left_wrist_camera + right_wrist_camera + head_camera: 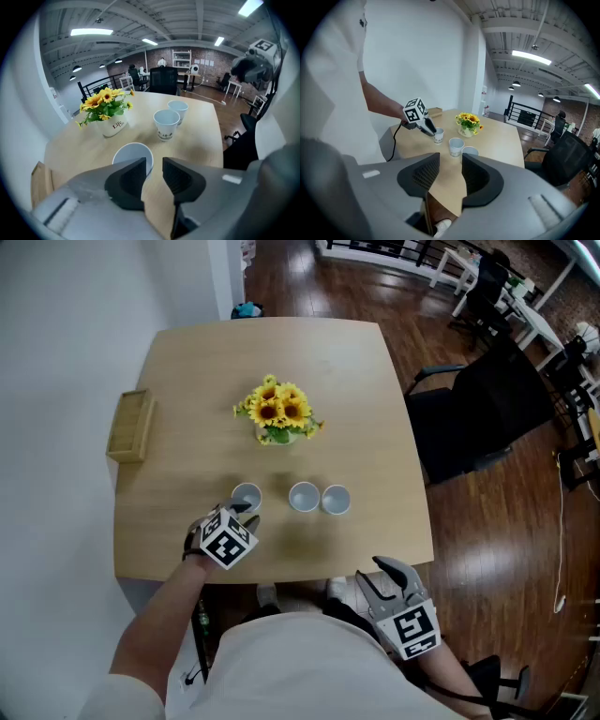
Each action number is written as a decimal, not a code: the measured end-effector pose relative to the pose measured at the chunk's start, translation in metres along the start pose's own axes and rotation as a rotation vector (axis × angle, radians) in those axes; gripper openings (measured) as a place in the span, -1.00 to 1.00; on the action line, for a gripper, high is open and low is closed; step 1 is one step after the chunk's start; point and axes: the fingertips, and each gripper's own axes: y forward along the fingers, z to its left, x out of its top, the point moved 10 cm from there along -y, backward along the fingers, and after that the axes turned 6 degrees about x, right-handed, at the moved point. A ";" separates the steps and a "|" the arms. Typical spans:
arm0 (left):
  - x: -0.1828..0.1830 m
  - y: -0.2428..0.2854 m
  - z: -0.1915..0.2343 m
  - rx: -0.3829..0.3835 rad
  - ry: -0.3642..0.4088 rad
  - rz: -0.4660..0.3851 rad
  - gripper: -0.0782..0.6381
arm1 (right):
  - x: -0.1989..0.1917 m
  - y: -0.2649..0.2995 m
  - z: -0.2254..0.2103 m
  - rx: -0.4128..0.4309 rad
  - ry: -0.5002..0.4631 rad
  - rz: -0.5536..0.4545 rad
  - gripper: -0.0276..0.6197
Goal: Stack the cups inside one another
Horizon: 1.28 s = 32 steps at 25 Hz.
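Three white paper cups stand in a row near the table's front: left cup (246, 495), middle cup (303, 496), right cup (336, 500). My left gripper (246, 511) points steeply down at the left cup (133, 157). Its jaws stand a little apart at the cup's near rim, with bare table showing in the gap and no pad pressing. In the left gripper view the middle cup (166, 123) and right cup (178, 108) stand behind. My right gripper (373, 570) hangs off the table's front edge, open and empty. It looks toward the cups (455, 146) and the left gripper (430, 130).
A pot of sunflowers (278, 413) stands mid-table behind the cups. A wooden tray (131, 425) lies at the table's left edge. A black chair (487, 418) stands to the right of the table (375, 427), over a dark wood floor.
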 end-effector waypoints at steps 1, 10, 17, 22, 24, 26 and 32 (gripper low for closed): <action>0.001 0.005 -0.002 0.011 0.010 0.039 -0.45 | -0.003 -0.003 -0.010 0.002 0.000 0.003 -0.43; 0.020 0.008 -0.005 0.108 0.063 0.187 -0.73 | -0.025 -0.021 -0.085 0.018 0.009 -0.029 -0.45; 0.085 -0.045 -0.020 0.122 0.065 0.100 -0.73 | -0.039 -0.029 -0.121 0.076 -0.023 -0.061 -0.45; 0.142 -0.056 -0.054 0.103 0.096 0.027 -0.73 | -0.058 -0.044 -0.144 0.101 -0.003 -0.092 -0.45; 0.160 -0.053 -0.065 0.086 0.101 0.010 -0.72 | -0.064 -0.048 -0.151 0.112 -0.007 -0.093 -0.45; 0.175 -0.045 -0.077 0.067 0.110 0.004 -0.72 | -0.072 -0.053 -0.159 0.118 -0.003 -0.093 -0.45; 0.206 -0.012 -0.105 0.027 0.156 0.017 -0.72 | -0.094 -0.071 -0.173 0.115 0.025 -0.086 -0.46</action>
